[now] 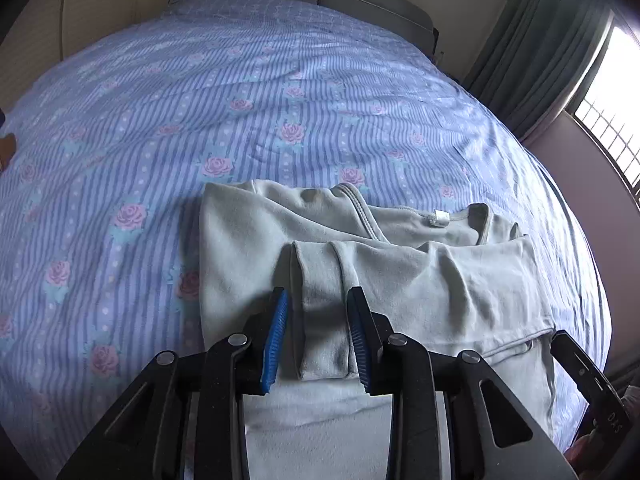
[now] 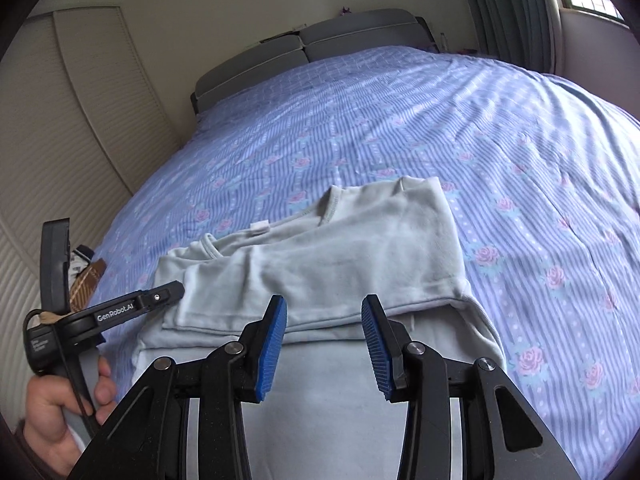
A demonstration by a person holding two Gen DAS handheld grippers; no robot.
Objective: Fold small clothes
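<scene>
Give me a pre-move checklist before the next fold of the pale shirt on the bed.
1. Left gripper straddles the sleeve cuff, jaws apart: ok.
2. Cuff actually clamped: not ok, gaps show at both pads.
3. Right gripper open above the shirt: ok.
4. Sleeve folded across the body: ok.
5. Shirt lying on the bedspread, away from the edge: ok.
6. Lower hem position: cannot tell, hidden behind the grippers.

Left gripper point(image 1: 318, 336) fingers apart; right gripper point(image 2: 324, 344) seemingly wider.
</scene>
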